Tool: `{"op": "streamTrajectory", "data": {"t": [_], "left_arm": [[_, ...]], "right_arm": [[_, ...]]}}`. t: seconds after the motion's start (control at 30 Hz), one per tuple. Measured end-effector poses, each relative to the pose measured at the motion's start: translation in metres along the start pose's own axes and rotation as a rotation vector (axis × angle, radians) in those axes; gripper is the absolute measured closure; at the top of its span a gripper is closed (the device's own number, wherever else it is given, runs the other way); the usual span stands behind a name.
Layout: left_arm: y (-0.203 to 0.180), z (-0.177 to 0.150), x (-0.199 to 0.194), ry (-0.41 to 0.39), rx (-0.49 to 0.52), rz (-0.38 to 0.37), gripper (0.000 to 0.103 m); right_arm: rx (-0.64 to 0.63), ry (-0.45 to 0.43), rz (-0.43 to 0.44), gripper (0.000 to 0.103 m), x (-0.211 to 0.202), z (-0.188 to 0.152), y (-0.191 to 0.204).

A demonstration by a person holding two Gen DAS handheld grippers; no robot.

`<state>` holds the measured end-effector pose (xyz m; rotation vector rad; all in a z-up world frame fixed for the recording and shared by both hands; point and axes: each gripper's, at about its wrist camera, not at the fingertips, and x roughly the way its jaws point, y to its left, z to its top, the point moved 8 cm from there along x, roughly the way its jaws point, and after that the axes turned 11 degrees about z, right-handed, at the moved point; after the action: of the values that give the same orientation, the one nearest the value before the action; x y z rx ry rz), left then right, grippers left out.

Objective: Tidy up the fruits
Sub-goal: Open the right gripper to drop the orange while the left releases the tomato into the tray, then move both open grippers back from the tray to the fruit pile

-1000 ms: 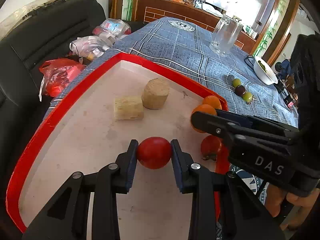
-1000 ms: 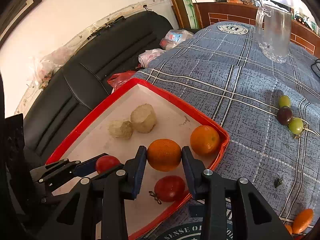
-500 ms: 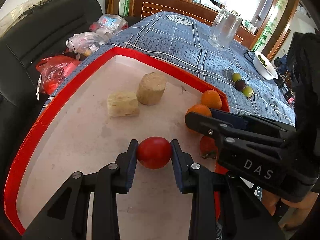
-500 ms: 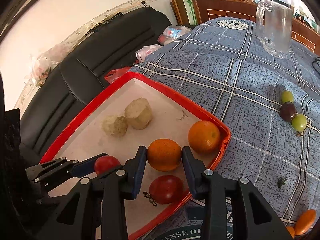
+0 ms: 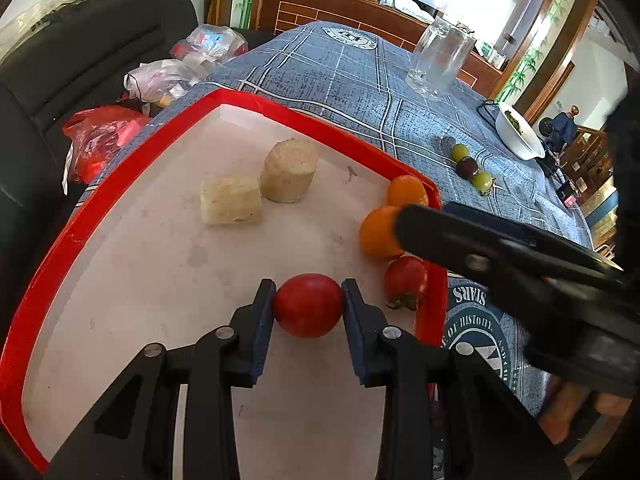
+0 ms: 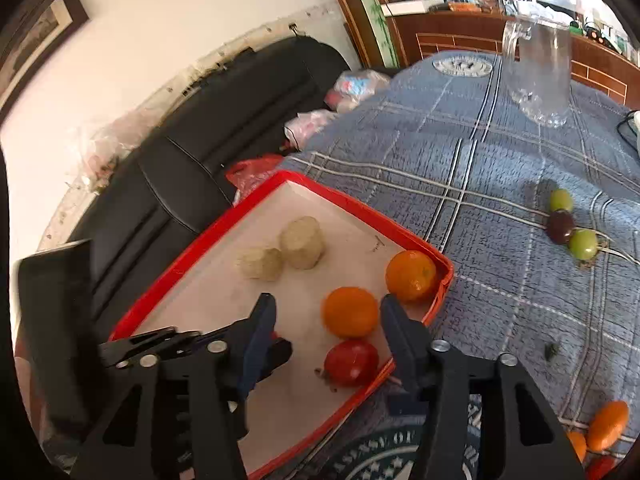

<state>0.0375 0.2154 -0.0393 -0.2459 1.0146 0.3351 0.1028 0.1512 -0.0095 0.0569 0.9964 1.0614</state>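
orange (image 6: pixel 350 312) now loose between right jaws

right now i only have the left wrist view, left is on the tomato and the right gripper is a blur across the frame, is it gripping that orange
Observer: No. The right gripper is open. The orange sits on the tray between the fingers, which are spread wider than it.
Operator: any fruit off the tray i can't see
Observer: Yes, small oblong orange fruits lie on the tablecloth, off to the right of the right gripper.
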Motion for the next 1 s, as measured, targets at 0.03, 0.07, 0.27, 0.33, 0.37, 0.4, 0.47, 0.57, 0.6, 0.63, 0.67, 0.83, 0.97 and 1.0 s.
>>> {"op": "streamTrajectory", "data": {"t": [0.03, 0.07, 0.27, 0.33, 0.37, 0.4, 0.47, 0.57, 0.6, 0.63, 0.67, 0.83, 0.97, 1.0], "left_arm": [[0.001, -0.001, -0.002, -0.006, 0.002, 0.008, 0.072], [0.002, -0.001, -0.005, -0.013, 0.003, 0.015, 0.072], [0.000, 0.001, -0.032, -0.100, 0.000, 0.033, 0.041], [-0.006, 0.002, -0.042, -0.123, 0.022, 0.037, 0.041], [-0.009, 0.002, -0.046, -0.133, 0.029, 0.038, 0.041], [-0.014, 0.002, -0.051, -0.146, 0.040, 0.038, 0.041], [-0.024, 0.001, -0.058, -0.159, 0.059, 0.030, 0.037], [-0.046, -0.002, -0.068, -0.169, 0.093, 0.002, 0.030], [-0.058, -0.005, -0.071, -0.168, 0.114, -0.017, 0.030], [-0.066, -0.007, -0.073, -0.166, 0.132, -0.029, 0.030], [-0.074, -0.009, -0.074, -0.164, 0.152, -0.041, 0.030], [-0.119, -0.030, -0.079, -0.150, 0.249, -0.090, 0.031], [-0.151, -0.047, -0.076, -0.125, 0.314, -0.131, 0.031], [-0.159, -0.051, -0.075, -0.118, 0.329, -0.143, 0.031]], "right_arm": [[-0.008, -0.010, -0.002, 0.045, -0.009, -0.002, 0.002], [-0.018, -0.018, -0.006, 0.044, -0.015, -0.004, 0.004], [-0.049, -0.092, -0.044, 0.033, -0.069, -0.025, 0.002], [-0.043, -0.120, -0.069, 0.029, -0.089, -0.033, -0.004], [-0.039, -0.131, -0.077, 0.029, -0.097, -0.036, -0.007], [-0.029, -0.144, -0.086, 0.028, -0.106, -0.041, -0.010], [-0.019, -0.161, -0.093, 0.025, -0.122, -0.050, -0.014], [-0.009, -0.178, -0.127, 0.023, -0.144, -0.063, -0.022], [-0.010, -0.181, -0.140, 0.023, -0.152, -0.068, -0.025], [-0.011, -0.185, -0.156, 0.022, -0.159, -0.073, -0.030], [-0.009, -0.191, -0.177, 0.021, -0.168, -0.079, -0.034], [0.017, -0.223, -0.275, 0.019, -0.208, -0.105, -0.060], [0.050, -0.245, -0.398, 0.019, -0.248, -0.137, -0.092], [0.061, -0.249, -0.429, 0.019, -0.259, -0.146, -0.100]]}}
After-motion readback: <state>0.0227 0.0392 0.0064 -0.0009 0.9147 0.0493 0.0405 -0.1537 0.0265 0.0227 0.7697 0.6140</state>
